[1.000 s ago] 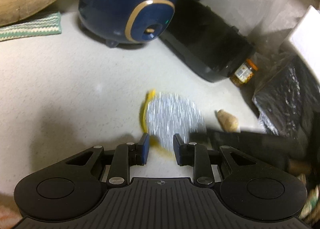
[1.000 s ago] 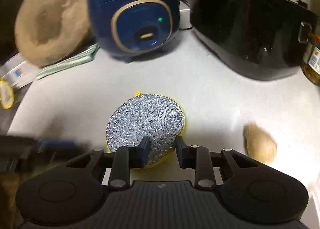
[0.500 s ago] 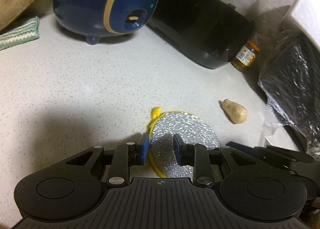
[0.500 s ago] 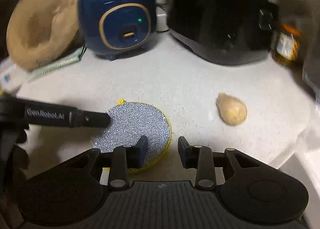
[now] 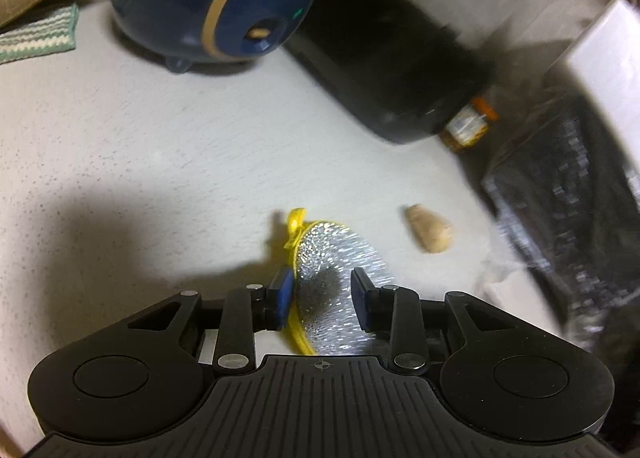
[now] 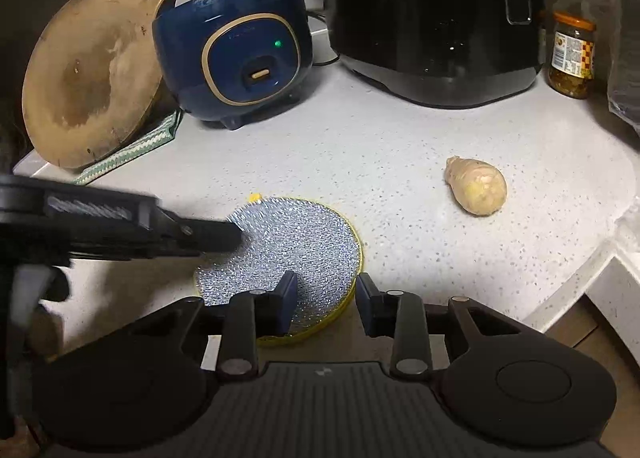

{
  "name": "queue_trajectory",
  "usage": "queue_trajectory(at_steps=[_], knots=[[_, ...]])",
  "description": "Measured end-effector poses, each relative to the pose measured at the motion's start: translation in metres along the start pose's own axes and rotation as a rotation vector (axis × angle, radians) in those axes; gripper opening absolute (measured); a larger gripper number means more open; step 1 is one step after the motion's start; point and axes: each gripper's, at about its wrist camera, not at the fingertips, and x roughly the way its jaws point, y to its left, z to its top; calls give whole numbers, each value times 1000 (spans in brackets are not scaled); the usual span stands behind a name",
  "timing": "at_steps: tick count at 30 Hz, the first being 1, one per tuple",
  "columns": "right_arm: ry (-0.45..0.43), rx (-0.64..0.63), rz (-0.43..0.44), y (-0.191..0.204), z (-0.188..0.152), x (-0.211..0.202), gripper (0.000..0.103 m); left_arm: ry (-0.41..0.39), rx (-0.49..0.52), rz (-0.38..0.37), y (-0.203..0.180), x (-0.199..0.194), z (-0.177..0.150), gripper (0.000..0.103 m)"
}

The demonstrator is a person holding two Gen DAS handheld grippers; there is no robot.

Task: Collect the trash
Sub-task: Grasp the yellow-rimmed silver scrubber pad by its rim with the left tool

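A round silver scouring pad with a yellow rim (image 6: 288, 250) lies on the white speckled counter (image 6: 360, 146); it also shows in the left wrist view (image 5: 340, 258). A beige piece of ginger (image 6: 476, 190) lies to its right, also in the left wrist view (image 5: 430, 234). My left gripper (image 5: 322, 294) is open, its fingers straddling the pad's near edge; its fingers (image 6: 208, 236) reach over the pad from the left. My right gripper (image 6: 326, 300) is open and empty, at the pad's front right edge.
A blue rice cooker (image 6: 236, 54), a black cooker (image 6: 436, 30), a jar (image 6: 572, 54), a round wooden board (image 6: 88, 70) and a striped cloth (image 6: 132, 154) stand along the back. A black bag (image 5: 568, 194) is on the right. The counter edge (image 6: 600, 266) drops off at right.
My right gripper has pulled back and to the right, opening wider off the pad. My left gripper has moved down over the pad, and its fingers have opened wider around the pad's edge.
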Motion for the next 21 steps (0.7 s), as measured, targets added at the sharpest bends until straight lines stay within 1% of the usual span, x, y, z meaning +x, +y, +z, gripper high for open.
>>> queue_trajectory(at_steps=[2,4,6,8,14,17,19,21], knots=[[-5,21,8,-3,-2,-2,32,-11,12,-59,-10,-10,1,34],[-13,40,13,-7,-4,-4,33,-9,42,-84,-19,-13,1,34],[-20,56,16,-10,-6,-7,32,-10,79,-69,-27,-10,0,34],[-19,67,17,-13,-7,-9,32,2,89,-35,-28,-2,-2,34],[-25,100,10,-21,-14,-13,33,46,45,-21,-15,16,-9,35],[-32,102,5,-22,-16,-14,33,71,23,-1,-8,25,-12,35],[-33,100,2,-22,-17,-14,34,72,12,1,-5,25,-14,32],[-34,95,-2,-20,-18,-15,34,56,16,-7,-5,19,-14,27]])
